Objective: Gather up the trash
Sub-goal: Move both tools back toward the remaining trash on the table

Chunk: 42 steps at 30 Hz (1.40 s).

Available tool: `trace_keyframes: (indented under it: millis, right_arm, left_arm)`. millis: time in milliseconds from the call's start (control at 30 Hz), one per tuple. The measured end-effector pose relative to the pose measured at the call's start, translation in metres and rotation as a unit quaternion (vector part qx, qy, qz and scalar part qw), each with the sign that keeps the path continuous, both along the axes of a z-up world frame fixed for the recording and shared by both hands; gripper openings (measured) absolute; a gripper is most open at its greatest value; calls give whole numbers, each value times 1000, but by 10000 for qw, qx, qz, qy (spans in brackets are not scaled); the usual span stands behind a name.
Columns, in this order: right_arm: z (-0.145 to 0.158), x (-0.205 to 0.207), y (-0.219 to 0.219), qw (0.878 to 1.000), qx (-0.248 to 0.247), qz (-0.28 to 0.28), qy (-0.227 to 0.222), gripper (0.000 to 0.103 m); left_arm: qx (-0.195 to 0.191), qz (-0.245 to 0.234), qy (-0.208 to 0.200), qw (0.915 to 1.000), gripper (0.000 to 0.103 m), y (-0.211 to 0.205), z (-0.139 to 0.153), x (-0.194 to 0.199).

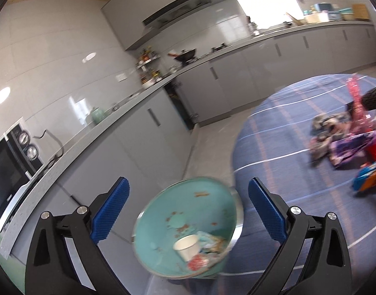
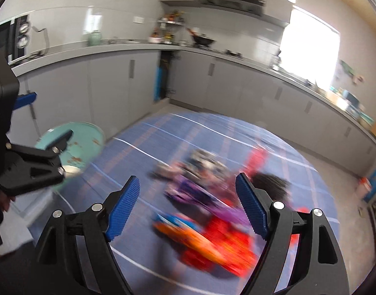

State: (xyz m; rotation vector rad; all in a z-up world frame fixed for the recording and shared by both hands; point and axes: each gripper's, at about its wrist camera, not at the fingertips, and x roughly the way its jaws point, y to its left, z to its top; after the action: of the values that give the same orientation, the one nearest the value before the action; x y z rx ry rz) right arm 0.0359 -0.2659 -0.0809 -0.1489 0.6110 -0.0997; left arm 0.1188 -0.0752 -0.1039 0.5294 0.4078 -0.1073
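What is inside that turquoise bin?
Inside the bin lie a white paper cup, crumpled wrappers beside it, and brown stains on the lining. Whatever sits beneath that trash is covered.

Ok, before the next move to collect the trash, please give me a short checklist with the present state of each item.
1. Left gripper open, nothing held: ok.
2. Right gripper open, nothing held: ok.
3. Teal bin in view, mouth unobstructed, with a paper cup and wrappers inside: ok.
4. Pile of colourful trash on the blue rug ahead of the right gripper: ok.
5. Single pieces in the pile can be told apart: cannot tell, the picture is blurred.
6. Sharp view for aiming: not ok, both views are smeared.
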Motion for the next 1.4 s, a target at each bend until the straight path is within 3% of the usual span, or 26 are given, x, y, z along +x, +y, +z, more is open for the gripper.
trace_keyframes:
  millis: [233, 433, 800, 833, 900, 967, 1033, 1100, 1133, 1400]
  right_arm:
    - [-12, -53, -64, 9969, 29, -790, -5, 81]
    - [-36, -76, -97, 9926, 21, -1199, 163, 81]
    - [-60, -93, -125, 9894, 279, -1413, 198, 82]
    - [-62, -93, -124, 9893, 292, -1410, 216, 82]
    - [-62, -94, -125, 9893, 307, -1408, 222, 82]
    - [-62, -94, -127, 9891, 320, -1421, 213, 82]
    - [-62, -96, -130, 9887, 348, -1446, 198, 82]
    - [-62, -97, -132, 9884, 386, -1458, 193, 82]
    - [-62, -97, -132, 9883, 396, -1459, 193, 82]
    - [-61, -98, -134, 9880, 423, -1480, 156, 82]
  left_arm:
    - [122, -678, 70, 9976, 96, -63, -9, -32]
    - [240, -1340, 164, 9906, 97, -113, -22, -59]
    - [265, -1924, 718, 9783, 94, -146, -52, -61]
    - [251, -1983, 766, 9768, 91, -147, -54, -61]
    - [159, -2165, 987, 9712, 71, -149, -55, -62]
    - [136, -2260, 1062, 9682, 63, -152, -55, -65]
    - [120, -2444, 1211, 9620, 42, -154, -55, -67]
    - [85, -2588, 1398, 9557, 10, -156, -57, -68]
    - [92, -2607, 1486, 9539, 4, -157, -59, -68]
    - [53, -2550, 1150, 9601, 0, -147, -41, -74]
